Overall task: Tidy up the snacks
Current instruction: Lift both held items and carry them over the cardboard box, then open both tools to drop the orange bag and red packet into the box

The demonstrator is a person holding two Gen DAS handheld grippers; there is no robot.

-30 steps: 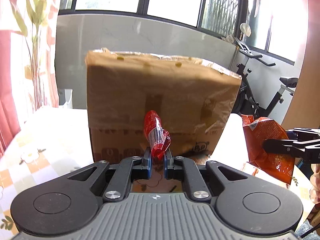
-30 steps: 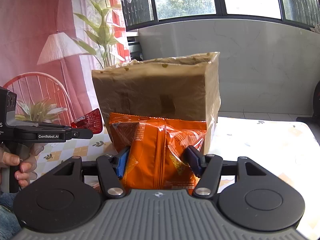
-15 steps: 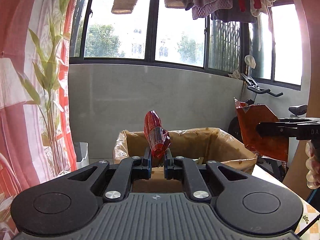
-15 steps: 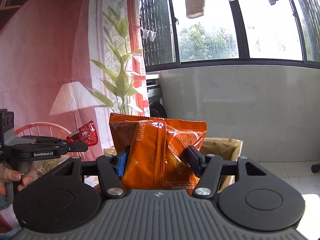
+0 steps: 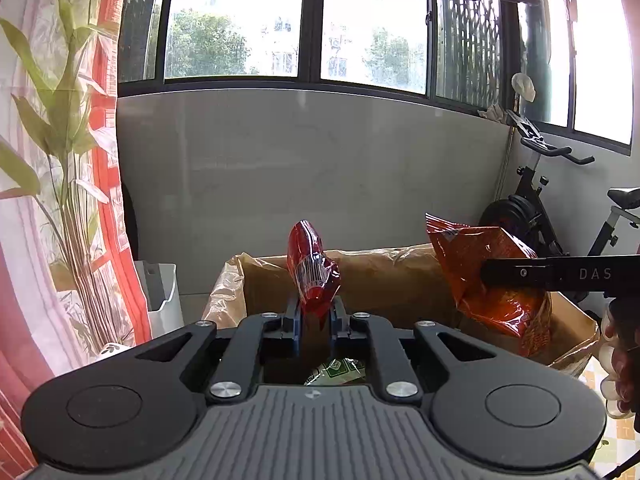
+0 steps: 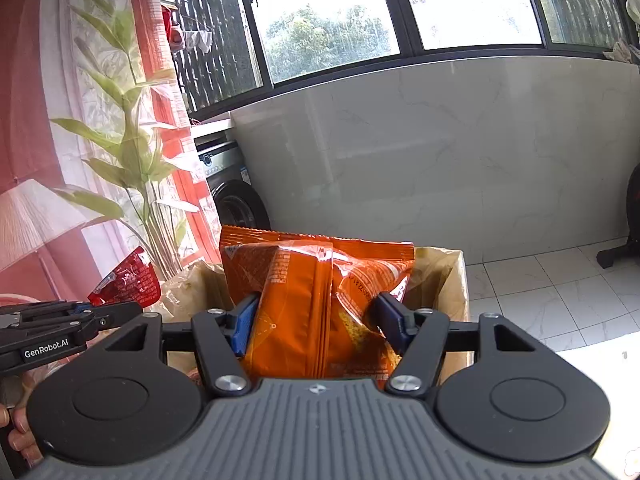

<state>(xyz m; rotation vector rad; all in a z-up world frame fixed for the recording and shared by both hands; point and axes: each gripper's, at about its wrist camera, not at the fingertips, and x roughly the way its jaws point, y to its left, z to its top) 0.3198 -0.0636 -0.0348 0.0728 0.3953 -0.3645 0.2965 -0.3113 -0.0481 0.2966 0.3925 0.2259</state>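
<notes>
— Clamped or loose, the left claw [image 5: 316, 320]?

— Between the two. Its jaws have just been easing apart a little, and the red packet [image 5: 314, 276] stands upright between the pads, its lower corner pinched there. Both pads look to touch it, so I read it as a thin, loosening grip.

— Why hold it by the corner, standing up like that?

— I'd say so the body of the packet hangs clear of the fingers and can slip straight down once the pads part. Directly ahead of and below that claw is the open cardboard box [image 5: 380, 280], with a plastic liner [image 5: 224, 292] folded over its rim. A green packet [image 5: 336, 370] shows under the claw, apparently inside the box.

— So the claw is over the opening for a drop?

— That is my judgement: the claw is tipped slightly down with the box mouth beneath its tips.

— And the right claw [image 6: 318, 320]?

— Closed on the orange bag [image 6: 316, 280], jaws wide because the bag is puffy. The blue pads dent its sides low down and the top stands above them. From the left claw it sits off to the right, over the box's right edge.

— Why side by side?

— Probably so both snacks end up in one box without the claws crossing. The bag is bulkier, so it may need more of the opening. The packet should fall easily, though a crinkly wrapper can cling to a pad.
</notes>
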